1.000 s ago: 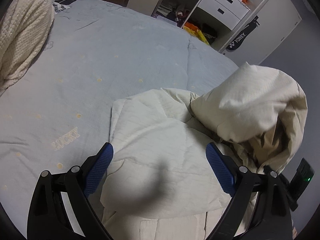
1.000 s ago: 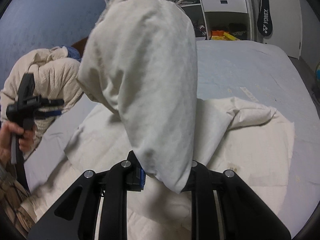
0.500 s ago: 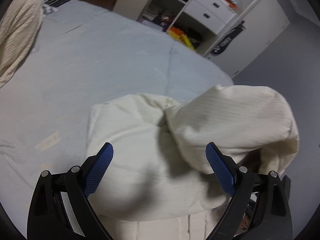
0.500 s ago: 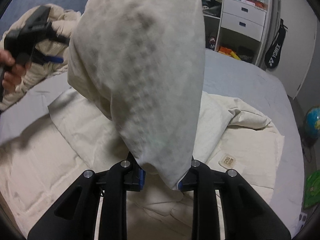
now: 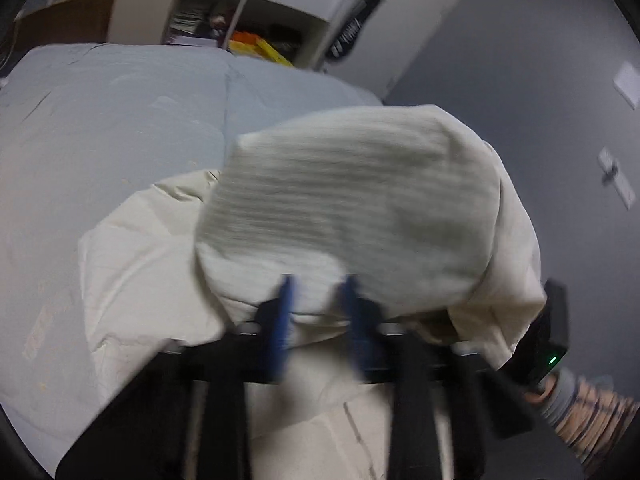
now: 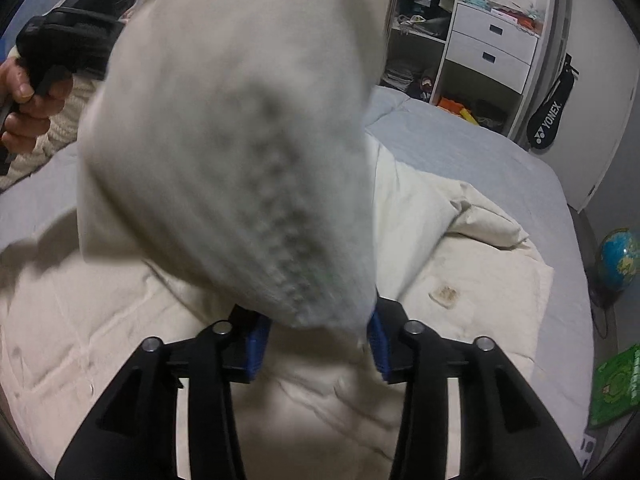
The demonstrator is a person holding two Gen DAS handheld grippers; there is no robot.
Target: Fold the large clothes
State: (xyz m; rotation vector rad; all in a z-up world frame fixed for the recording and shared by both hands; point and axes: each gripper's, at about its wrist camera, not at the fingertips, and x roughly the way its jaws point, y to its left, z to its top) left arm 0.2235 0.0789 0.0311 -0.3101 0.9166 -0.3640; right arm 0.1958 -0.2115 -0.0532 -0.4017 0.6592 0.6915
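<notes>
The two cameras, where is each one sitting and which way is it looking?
Left wrist view: sits on the left gripper, looking forward and down over the cream jacket on the bed; its blue fingers have just been closing on a lifted sleeve; a striped cuff shows.
Right wrist view: sits on the right gripper, looking the same way; its jaws have just been opening around the sleeve; the left hand shows.
Both share jacket, bed, white drawers.
</notes>
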